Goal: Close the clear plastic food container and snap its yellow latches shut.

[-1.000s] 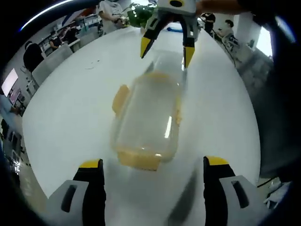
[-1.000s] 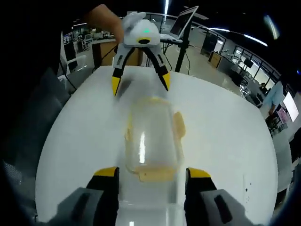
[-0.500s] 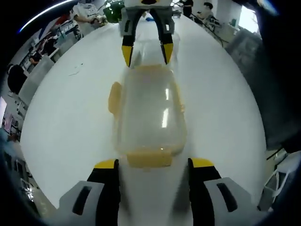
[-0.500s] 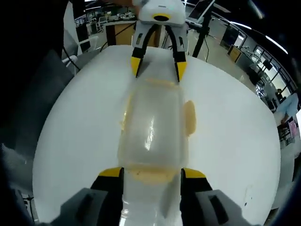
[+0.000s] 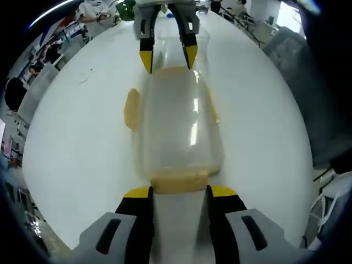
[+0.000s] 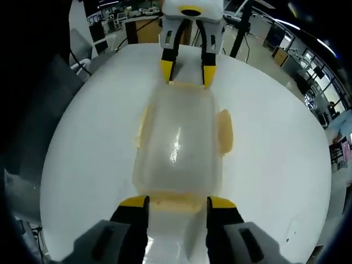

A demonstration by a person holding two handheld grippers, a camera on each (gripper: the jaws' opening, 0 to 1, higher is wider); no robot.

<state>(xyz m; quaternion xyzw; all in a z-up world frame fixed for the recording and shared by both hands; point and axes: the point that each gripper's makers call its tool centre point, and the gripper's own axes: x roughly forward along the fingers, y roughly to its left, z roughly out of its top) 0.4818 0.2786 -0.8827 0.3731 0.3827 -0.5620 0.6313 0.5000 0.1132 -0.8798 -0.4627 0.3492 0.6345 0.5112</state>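
Clear glossy plastic is seen in the container (image 5: 177, 129), catching bright glints, its latches (image 5: 179, 181) of matt yellow plastic, set on a smooth white table (image 5: 77, 143).

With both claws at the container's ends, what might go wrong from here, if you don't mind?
1. The clear container sits on a smooth white table; uneven pushes from the left claw and right claw could slide it.
2. The side latch sticks out unfastened and may stay unsnapped.
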